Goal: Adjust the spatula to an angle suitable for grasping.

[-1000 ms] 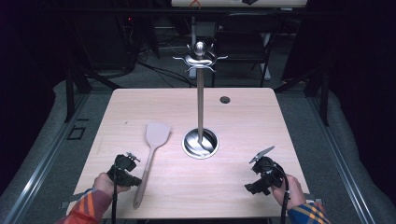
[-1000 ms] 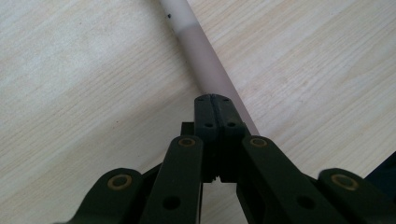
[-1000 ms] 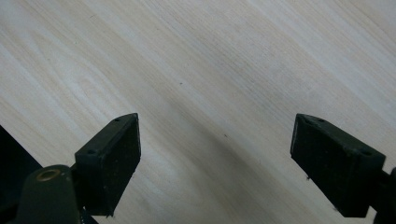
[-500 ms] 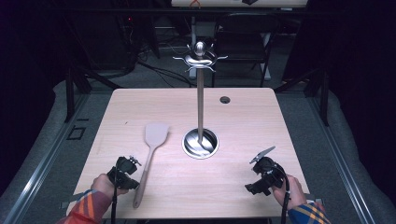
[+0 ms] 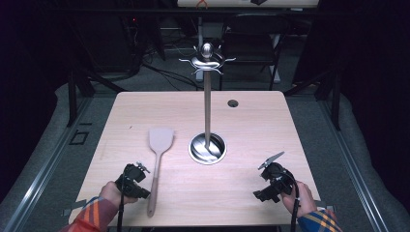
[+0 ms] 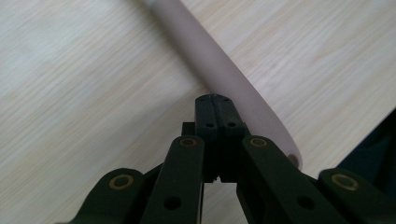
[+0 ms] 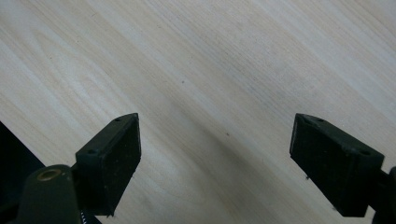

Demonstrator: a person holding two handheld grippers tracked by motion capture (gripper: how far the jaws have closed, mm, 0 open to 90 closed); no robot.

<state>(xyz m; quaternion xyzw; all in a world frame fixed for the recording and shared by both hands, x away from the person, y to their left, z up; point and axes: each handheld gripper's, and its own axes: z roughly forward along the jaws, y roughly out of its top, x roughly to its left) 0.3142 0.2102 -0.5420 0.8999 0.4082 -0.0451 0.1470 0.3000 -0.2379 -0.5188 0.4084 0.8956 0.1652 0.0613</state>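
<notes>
A pale wooden spatula (image 5: pixel 160 139) lies flat on the light wood table (image 5: pixel 251 121), its blade pointing away and its handle (image 6: pixel 219 70) running back toward the front edge. My left gripper (image 5: pixel 138 180) sits just left of that handle, near the front left. Its jaws are shut on nothing, and their tips (image 6: pixel 215 100) are right beside the handle. At the front right my right gripper (image 5: pixel 269 185) is held low over the table. It is open (image 7: pixel 215 154), with bare wood between its pads (image 7: pixel 114 154).
A tall metal stand (image 5: pixel 207 104) with curled hooks at the top rises from a round shiny base (image 5: pixel 208 148) at the table's middle. A small dark hole (image 5: pixel 233 103) sits near the back edge. The surroundings are dark, with chairs and cables behind.
The left gripper has edged slightly right toward the spatula handle. The right gripper has stayed where it was.
</notes>
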